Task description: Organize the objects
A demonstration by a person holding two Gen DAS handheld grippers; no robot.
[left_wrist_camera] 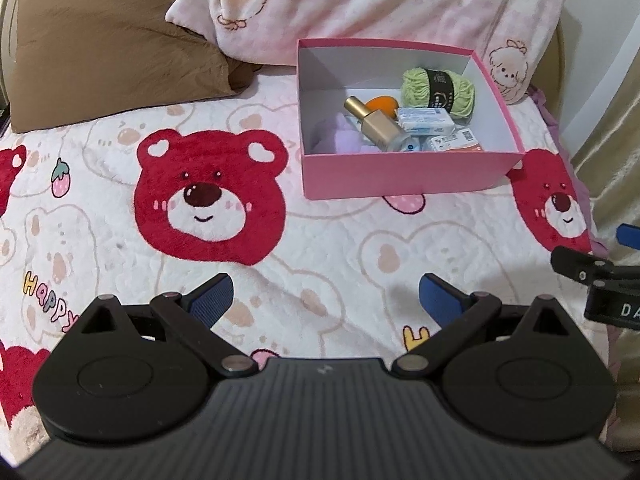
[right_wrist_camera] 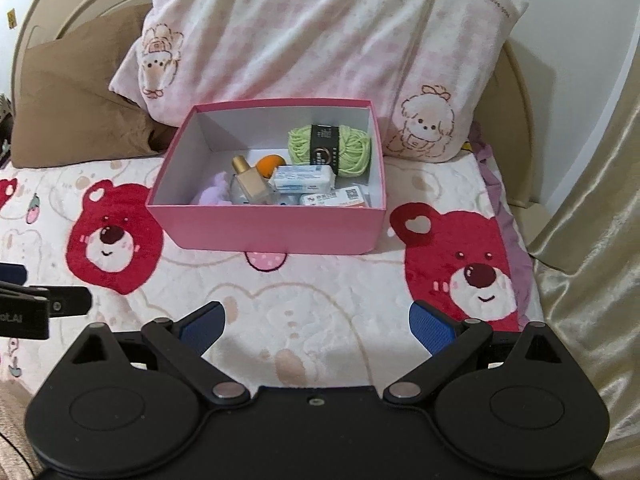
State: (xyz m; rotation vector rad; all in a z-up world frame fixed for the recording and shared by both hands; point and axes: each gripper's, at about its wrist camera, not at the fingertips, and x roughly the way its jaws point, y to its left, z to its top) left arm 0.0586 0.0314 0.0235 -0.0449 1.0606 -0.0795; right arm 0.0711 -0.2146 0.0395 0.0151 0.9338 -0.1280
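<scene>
Right wrist view shows the pink box (right_wrist_camera: 272, 232) on the bear blanket (right_wrist_camera: 320, 296) in front of the pillow (right_wrist_camera: 320, 40), already holding the yarn (right_wrist_camera: 352, 148), bottle (right_wrist_camera: 252, 184), orange ball (right_wrist_camera: 269, 164), purple toy (right_wrist_camera: 214, 194) and packets (right_wrist_camera: 304, 178). Both tools hang empty — the right gripper (right_wrist_camera: 316, 326) and the left gripper (left_wrist_camera: 326, 300) each stand spread wide above bare blanket, well short of the box. No loose item shows, so the gathering looks done or nearly so — next would be finding anything out of view.

A bear-print blanket (right_wrist_camera: 320, 280) is lying spread under the claw; ahead, a pink pillow (right_wrist_camera: 320, 40) is leaning beside a brown pillow (right_wrist_camera: 80, 100).
</scene>
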